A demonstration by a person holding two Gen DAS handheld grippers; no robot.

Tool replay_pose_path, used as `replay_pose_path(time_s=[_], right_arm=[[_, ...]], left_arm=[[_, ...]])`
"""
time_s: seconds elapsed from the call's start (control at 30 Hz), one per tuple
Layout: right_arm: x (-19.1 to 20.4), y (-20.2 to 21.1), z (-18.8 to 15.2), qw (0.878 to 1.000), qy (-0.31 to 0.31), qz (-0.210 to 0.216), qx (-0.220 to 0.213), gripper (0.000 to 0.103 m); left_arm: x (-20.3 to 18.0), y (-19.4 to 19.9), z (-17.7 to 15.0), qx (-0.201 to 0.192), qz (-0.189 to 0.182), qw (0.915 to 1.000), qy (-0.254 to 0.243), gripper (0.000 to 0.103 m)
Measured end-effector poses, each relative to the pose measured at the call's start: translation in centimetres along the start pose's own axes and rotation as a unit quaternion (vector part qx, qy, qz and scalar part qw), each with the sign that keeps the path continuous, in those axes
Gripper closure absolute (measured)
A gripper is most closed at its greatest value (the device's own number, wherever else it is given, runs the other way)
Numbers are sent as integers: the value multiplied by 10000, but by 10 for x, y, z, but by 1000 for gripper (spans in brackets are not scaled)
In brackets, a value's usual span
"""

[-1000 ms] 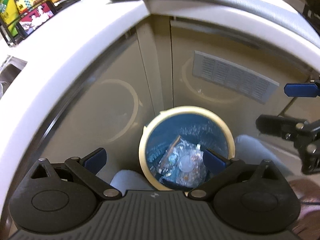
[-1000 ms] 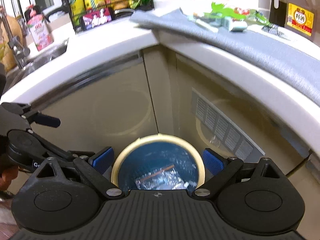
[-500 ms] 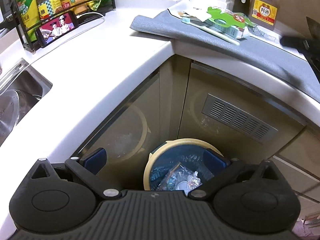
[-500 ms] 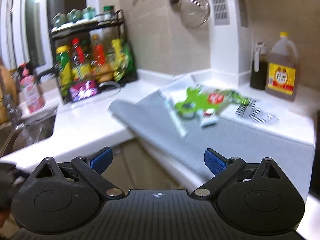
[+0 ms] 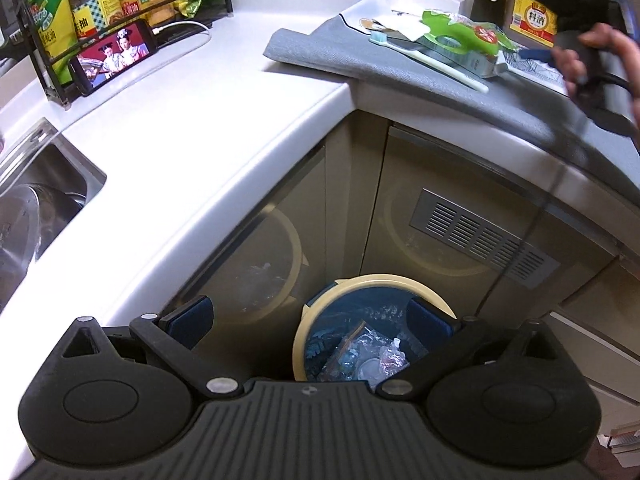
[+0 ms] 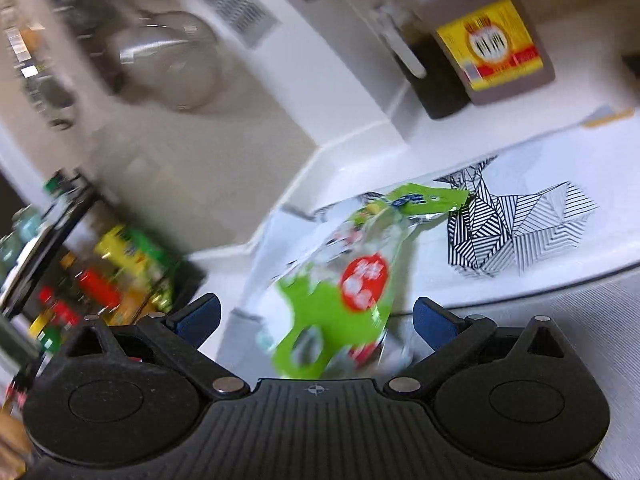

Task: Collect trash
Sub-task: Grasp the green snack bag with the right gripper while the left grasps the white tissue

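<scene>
On the grey mat (image 5: 400, 68), green wrapper (image 6: 340, 300) lengthways between the spread right claw (image 6: 316, 316), left claw (image 5: 310, 320) apart.

The right gripper (image 6: 316, 316) is seen with its jaws spread wide and nothing pressed between the blue pads (image 6: 434, 322). A green wrapper (image 6: 340, 308) with a red round mark lies between them on the white worktop (image 6: 560, 280). A black-and-white striped sheet (image 6: 520, 228) lies beside it. A dark bottle (image 6: 492, 48) with a yellow label is stood behind. The view is tilted and blurred.
</scene>
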State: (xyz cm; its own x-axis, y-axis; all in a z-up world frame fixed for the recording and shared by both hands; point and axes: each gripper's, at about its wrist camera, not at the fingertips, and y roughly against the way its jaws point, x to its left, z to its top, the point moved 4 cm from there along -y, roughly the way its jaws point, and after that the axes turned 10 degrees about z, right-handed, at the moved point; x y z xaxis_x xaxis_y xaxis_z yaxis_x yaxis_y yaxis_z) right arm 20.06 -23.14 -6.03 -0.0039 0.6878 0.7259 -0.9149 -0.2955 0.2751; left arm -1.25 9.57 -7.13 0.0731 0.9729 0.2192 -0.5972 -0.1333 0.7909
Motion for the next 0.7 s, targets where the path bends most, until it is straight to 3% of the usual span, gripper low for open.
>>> replay_pose_path(time_s=[0.17, 0.2, 0.27, 0.3, 0.33, 0.53, 0.63, 0.7], right_arm=[[-19, -44, 6, 9981, -532, 117, 269, 1], [-22, -49, 6, 9978, -585, 161, 272, 8], [-27, -51, 6, 9977, -581, 245, 255, 48], [-28, -50, 6, 9976, -558, 297, 287, 85], [-30, -45, 6, 9978, -530, 326, 235, 91], [-18, 26, 24, 9941, 666, 424, -741, 92], [-23, 52, 29, 9817, 1309, 128, -1381, 92], [-32, 56, 30, 9775, 1394, -32, -1582, 92]], left_arm=[[1, 2, 16, -60, 63, 9999, -58, 0], [0, 3, 21, -91, 63, 9999, -76, 0], [-3, 5, 33, -180, 36, 9998, -123, 0], [-6, 7, 41, -241, 13, 9996, -146, 0], [-9, 8, 50, -326, -20, 9993, -176, 0], [-36, 15, 117, -929, -125, 9950, -340, 0], [-60, 3, 163, -1101, -213, 9927, -446, 0], [-78, -12, 199, -1050, -350, 9927, -490, 0]])
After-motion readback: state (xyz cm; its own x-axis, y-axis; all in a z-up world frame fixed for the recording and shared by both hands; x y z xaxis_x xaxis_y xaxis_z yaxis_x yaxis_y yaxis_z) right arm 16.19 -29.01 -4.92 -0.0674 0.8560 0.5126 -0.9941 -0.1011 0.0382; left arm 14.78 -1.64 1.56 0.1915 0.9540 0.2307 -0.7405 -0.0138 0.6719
